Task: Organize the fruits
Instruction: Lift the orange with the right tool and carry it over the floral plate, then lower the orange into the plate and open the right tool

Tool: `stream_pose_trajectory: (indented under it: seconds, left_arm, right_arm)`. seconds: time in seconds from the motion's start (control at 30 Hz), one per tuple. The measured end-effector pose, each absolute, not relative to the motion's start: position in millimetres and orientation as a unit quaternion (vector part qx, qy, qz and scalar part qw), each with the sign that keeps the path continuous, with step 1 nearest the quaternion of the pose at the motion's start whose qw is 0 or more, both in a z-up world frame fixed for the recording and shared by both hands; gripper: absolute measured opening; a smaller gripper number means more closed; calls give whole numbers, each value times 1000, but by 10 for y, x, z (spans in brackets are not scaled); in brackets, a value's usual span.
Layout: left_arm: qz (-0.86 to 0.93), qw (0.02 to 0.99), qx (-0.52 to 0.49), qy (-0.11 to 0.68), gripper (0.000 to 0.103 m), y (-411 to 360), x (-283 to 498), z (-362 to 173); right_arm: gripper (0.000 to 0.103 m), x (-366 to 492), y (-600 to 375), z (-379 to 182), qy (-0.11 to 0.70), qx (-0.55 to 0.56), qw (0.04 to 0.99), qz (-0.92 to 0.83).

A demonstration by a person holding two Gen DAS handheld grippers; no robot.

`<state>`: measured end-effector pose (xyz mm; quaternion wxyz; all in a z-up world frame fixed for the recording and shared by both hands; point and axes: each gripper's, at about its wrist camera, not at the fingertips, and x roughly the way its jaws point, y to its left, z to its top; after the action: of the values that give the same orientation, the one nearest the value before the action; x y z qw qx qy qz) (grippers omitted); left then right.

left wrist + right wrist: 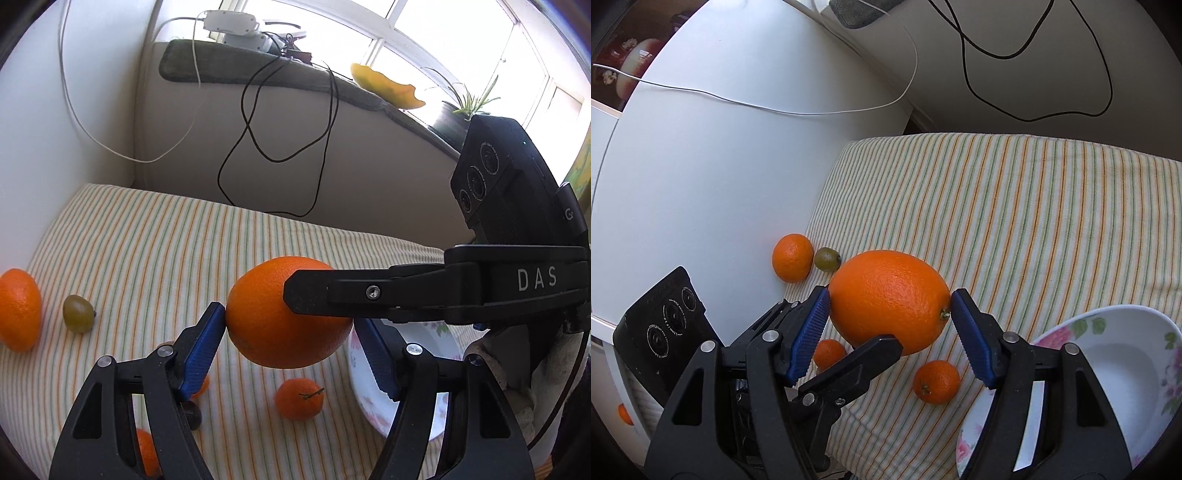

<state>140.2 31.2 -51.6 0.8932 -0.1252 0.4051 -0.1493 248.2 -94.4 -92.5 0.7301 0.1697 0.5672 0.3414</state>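
Holding one large orange [889,301] clear above the striped cloth [1034,206], near the floral bowl [1123,354] at its edge, your left gripper [290,328] and right gripper [890,317] both pinch it crosswise, so uneven release may drop it onto the mandarin [936,382].

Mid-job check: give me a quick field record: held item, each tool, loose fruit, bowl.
held item: large orange, apparently lifted off the striped cloth
left tool: closed on the large orange
right tool: closed on the same orange
loose fruit: small mandarins and one green fruit below
bowl: floral bowl at right, no fruit visible inside
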Motion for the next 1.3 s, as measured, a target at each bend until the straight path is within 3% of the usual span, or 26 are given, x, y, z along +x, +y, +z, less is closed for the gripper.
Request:
stream_pose_trajectory:
  seconds: [0.53, 1.3]
  left_arm:
    - [-194, 889, -113, 398, 71, -365, 1205, -415]
    - [-218, 867, -91, 438, 71, -988, 1347, -778]
  right_arm:
    - [71, 2050, -1616, -673, 548, 176, 756, 312]
    - [71, 1898, -2339, -1015, 568, 188, 760, 252]
